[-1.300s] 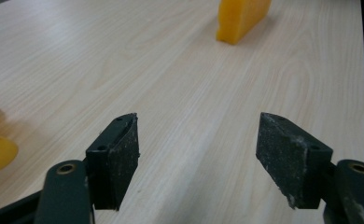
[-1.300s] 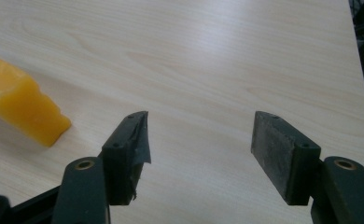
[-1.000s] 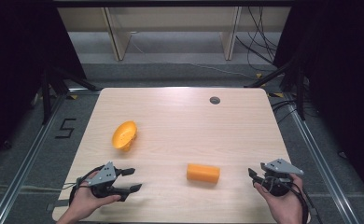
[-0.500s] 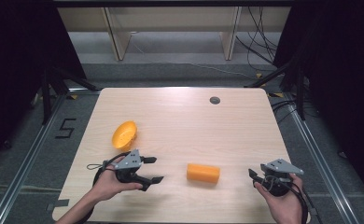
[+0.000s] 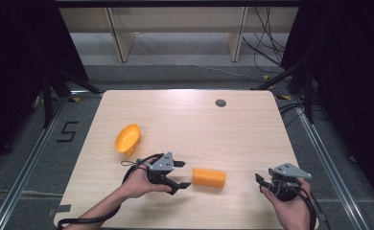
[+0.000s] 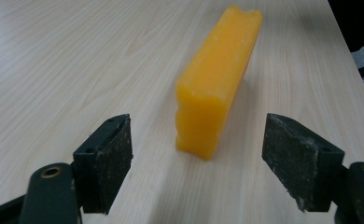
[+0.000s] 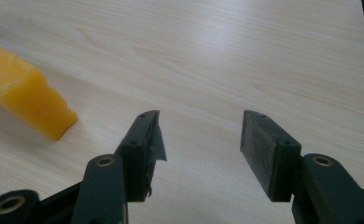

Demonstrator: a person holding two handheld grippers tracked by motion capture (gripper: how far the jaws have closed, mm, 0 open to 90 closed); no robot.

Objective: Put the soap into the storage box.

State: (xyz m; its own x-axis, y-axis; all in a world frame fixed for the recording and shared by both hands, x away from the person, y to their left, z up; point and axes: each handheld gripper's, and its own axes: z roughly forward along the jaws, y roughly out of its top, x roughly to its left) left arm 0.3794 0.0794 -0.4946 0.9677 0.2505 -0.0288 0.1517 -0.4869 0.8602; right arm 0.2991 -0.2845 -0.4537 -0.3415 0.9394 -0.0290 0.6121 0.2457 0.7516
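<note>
An orange block (image 5: 209,177) lies on its side on the wooden table (image 5: 185,120), near the front. My left gripper (image 5: 187,174) points at the block's left end. In the left gripper view its jaws have just been opening and stand wide apart, with the near end of the block (image 6: 217,79) just between the tips of my left gripper (image 6: 199,126) and touching neither pad. An orange bowl (image 5: 128,138) rests tilted behind my left hand. My right gripper (image 5: 260,183) sits at the front right, open and empty (image 7: 202,119), with the block (image 7: 21,100) off to its left.
A small dark round hole (image 5: 220,102) marks the table's far side. The left gripper's black cable (image 5: 130,168) loops on the table by the hand. Beyond the table are pale shelf legs (image 5: 119,38) and dark stands.
My left hand has travelled right along the table's front, from the left corner up to the block's end, and its jaws have spread wider. The right hand, block and bowl have stayed put.
</note>
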